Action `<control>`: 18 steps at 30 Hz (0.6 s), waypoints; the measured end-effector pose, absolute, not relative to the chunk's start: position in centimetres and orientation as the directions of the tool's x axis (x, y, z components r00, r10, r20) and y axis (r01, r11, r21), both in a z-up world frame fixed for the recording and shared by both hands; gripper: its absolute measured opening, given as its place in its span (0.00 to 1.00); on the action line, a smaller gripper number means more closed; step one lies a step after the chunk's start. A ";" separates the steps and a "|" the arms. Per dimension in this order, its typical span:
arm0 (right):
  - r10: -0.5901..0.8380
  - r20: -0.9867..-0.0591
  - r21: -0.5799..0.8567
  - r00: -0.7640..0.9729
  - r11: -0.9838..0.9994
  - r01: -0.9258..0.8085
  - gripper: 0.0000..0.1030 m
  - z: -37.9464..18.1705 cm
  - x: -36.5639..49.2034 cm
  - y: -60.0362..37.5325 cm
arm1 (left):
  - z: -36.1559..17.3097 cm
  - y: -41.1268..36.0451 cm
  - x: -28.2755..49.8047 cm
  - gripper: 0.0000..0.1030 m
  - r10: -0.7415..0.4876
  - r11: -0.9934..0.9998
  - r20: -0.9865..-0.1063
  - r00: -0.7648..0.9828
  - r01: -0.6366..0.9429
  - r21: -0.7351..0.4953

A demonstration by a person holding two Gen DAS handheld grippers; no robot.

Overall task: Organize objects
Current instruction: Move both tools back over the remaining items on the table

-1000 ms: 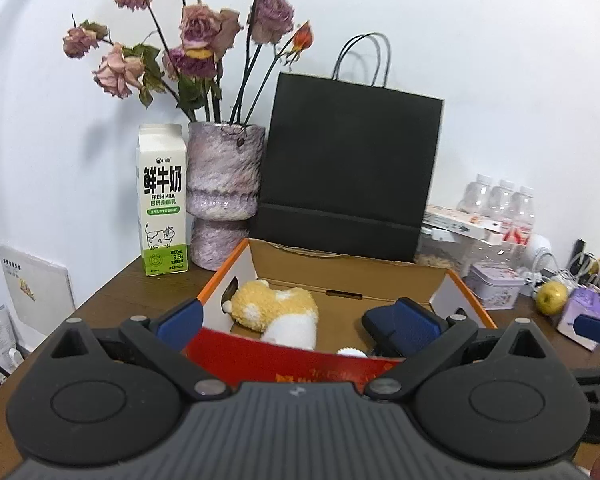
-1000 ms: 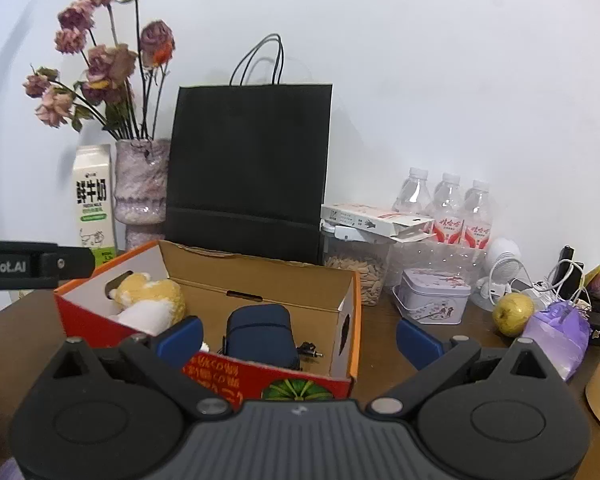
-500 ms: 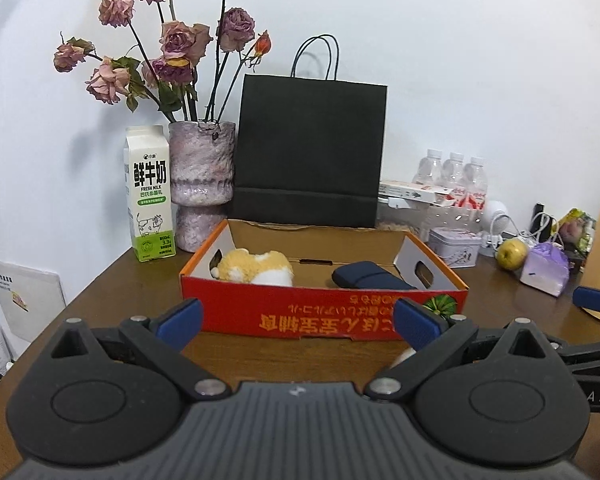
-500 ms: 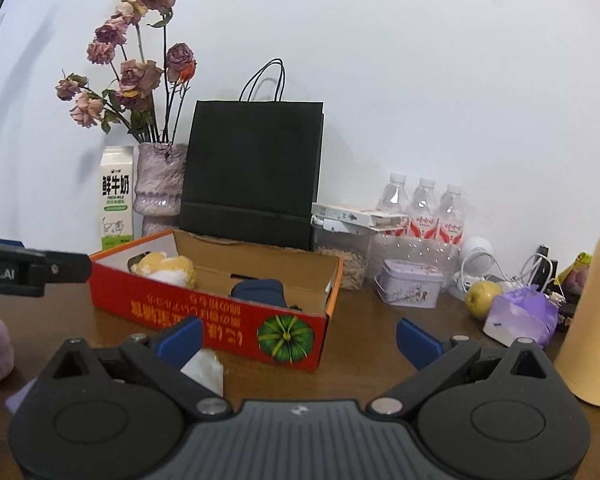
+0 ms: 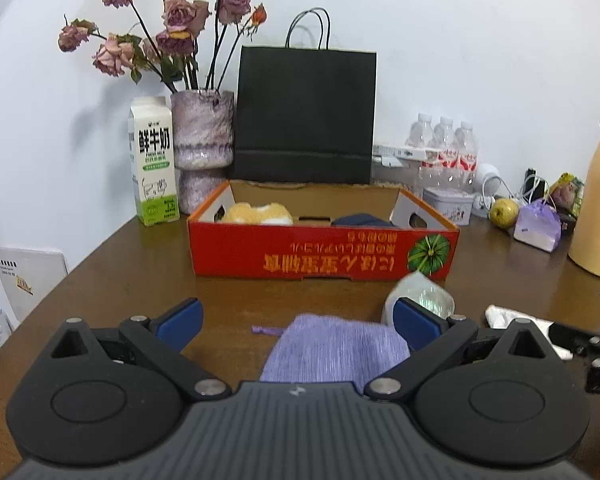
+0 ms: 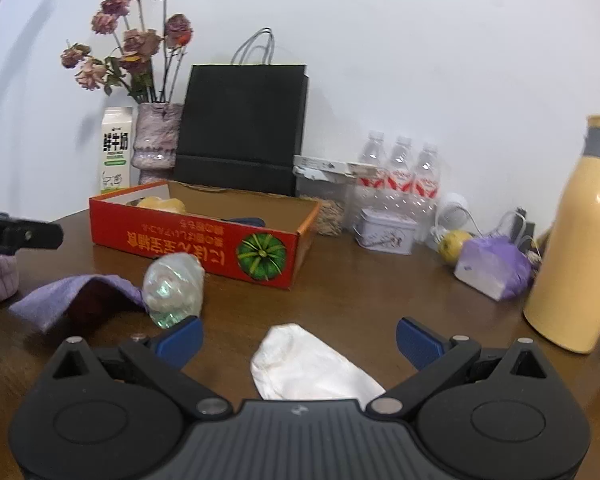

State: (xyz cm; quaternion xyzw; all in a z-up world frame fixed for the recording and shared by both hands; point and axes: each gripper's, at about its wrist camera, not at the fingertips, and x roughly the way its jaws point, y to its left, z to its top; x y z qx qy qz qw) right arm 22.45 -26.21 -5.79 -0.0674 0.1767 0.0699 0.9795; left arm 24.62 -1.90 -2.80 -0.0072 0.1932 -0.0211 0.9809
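A red cardboard box (image 5: 324, 254) (image 6: 196, 244) stands mid-table, holding a yellow plush toy (image 5: 258, 213) and a dark blue item (image 5: 360, 220). My left gripper (image 5: 296, 322) is open just above a purple knitted pouch (image 5: 336, 350) lying in front of the box. Beside the pouch sits a crumpled clear plastic wrapper (image 5: 420, 292) (image 6: 174, 282). My right gripper (image 6: 298, 336) is open over a white folded cloth (image 6: 312, 364) on the wood. The pouch (image 6: 76, 294) also shows at the left of the right wrist view.
Against the wall stand a milk carton (image 5: 152, 160), a vase of dried roses (image 5: 202, 140), a black paper bag (image 5: 306, 116), water bottles (image 6: 400, 172), a small tin (image 6: 384, 230). A yellow flask (image 6: 576, 240), an apple (image 5: 504, 212), a purple bag (image 6: 496, 266) fill the right.
Both grippers have drawn back from the box toward the near table edge and lowered. The pouch, wrapper and white cloth have come into view beneath them.
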 end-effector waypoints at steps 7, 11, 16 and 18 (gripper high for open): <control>0.101 -0.401 -0.073 0.911 0.987 -0.141 1.00 -6.4 21.2 -28.5 | -3.3 -1.5 23.9 1.00 -0.045 0.999 -0.400 0.916 0.037 -0.029; 0.105 -0.450 -0.042 0.887 0.989 -0.139 1.00 -6.7 21.3 -29.7 | -3.5 -1.2 23.7 1.00 -0.039 0.999 -0.409 0.912 0.028 -0.032; 0.124 -0.557 -0.016 0.821 0.987 -0.161 1.00 -7.7 22.5 -31.1 | -3.6 -1.1 23.6 1.00 -0.031 0.999 -0.416 0.909 0.018 -0.034; 0.117 -0.564 -0.014 0.817 0.988 -0.151 1.00 -7.8 22.8 -31.5 | -3.6 -1.1 23.6 1.00 -0.033 0.999 -0.414 0.910 0.020 -0.036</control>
